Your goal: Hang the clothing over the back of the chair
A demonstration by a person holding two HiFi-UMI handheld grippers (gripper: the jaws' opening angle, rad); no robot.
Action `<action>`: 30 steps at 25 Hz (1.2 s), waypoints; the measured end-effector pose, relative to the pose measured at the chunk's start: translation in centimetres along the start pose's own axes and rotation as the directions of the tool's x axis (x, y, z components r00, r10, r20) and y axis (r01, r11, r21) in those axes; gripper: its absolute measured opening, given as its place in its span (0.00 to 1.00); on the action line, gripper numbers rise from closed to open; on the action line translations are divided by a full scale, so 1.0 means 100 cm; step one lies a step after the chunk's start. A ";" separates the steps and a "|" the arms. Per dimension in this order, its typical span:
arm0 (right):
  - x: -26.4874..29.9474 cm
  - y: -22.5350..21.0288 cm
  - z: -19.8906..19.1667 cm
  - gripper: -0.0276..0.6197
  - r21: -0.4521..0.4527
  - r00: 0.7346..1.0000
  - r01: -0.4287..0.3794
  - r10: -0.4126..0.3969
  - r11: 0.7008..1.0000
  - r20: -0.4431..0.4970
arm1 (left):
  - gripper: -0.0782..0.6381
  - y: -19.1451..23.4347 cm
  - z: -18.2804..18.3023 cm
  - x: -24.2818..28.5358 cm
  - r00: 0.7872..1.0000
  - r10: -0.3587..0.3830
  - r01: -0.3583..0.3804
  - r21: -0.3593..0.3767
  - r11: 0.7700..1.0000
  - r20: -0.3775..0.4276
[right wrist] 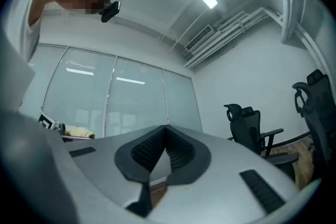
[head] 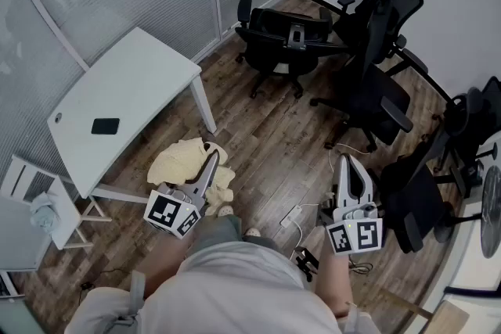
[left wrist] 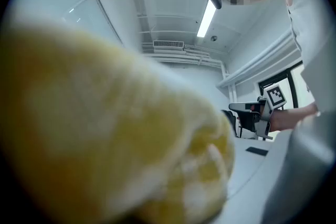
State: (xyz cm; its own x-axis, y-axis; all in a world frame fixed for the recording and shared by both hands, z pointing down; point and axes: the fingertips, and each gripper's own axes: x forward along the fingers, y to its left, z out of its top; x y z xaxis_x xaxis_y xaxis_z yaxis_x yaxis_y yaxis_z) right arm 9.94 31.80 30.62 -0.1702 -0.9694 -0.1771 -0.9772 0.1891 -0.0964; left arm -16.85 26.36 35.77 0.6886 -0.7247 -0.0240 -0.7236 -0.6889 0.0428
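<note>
Over wood floor (head: 266,141), left claw (head: 211,160) holds yellow clothing (head: 176,160), which floods its own view; right claw (head: 347,162) closed, empty.

My left gripper (head: 210,159) and right gripper (head: 349,162) are both smooth grey plastic shells that taper to a narrow nose. Each carries a white cube printed with black square markers at its rear, the left cube (head: 171,213) and the right cube (head: 355,235). The right gripper view shows grey jaws lined with black ribbed pads (right wrist: 146,150), and I wear a pale grey shirt (head: 243,289).
</note>
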 end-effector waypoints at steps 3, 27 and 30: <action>-0.006 0.002 -0.001 0.07 -0.001 1.000 -0.004 0.004 1.000 -0.008 | 0.24 -0.006 -0.001 -0.006 1.000 0.000 0.000 -0.009 1.000 0.005; -0.013 -0.004 0.007 0.08 0.080 0.999 -0.035 0.033 0.996 0.016 | 0.24 -0.023 0.009 -0.005 1.000 0.016 -0.016 -0.010 1.000 0.019; -0.006 -0.005 0.004 0.08 0.081 0.999 -0.037 0.036 0.996 0.013 | 0.24 -0.017 0.008 0.003 1.000 0.012 -0.012 -0.010 1.000 0.019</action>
State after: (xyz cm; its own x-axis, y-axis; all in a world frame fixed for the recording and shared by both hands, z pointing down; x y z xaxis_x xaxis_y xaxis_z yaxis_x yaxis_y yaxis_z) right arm 10.61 32.30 30.38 -0.2037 -0.9599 -0.1927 -0.9567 0.2370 -0.1691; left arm -15.44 27.33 34.85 0.6788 -0.7331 -0.0420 -0.7313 -0.6801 0.0529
